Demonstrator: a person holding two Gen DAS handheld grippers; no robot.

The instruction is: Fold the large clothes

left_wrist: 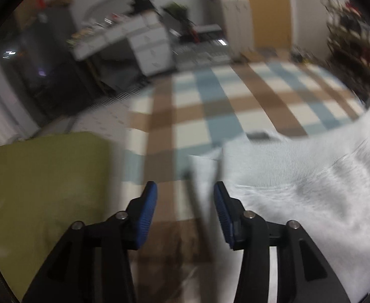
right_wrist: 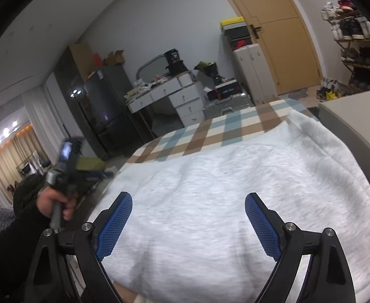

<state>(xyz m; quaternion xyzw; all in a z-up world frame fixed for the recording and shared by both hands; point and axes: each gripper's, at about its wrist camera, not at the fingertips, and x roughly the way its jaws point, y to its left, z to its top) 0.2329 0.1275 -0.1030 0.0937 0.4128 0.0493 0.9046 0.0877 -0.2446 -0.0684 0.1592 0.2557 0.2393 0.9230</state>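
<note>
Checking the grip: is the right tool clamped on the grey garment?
No, the right tool is wide open above the grey garment, its pads clear of the cloth.

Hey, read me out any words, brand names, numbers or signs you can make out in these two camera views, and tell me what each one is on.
No text can be read in either view.
Red shoebox by the door: a light logo mark, no letters legible.
Black bag on the white desk: pale print, too small to read.
Dark box beside the desk: a light strip, too blurred.
Grey garment: a small dark tag, blurred.
</note>
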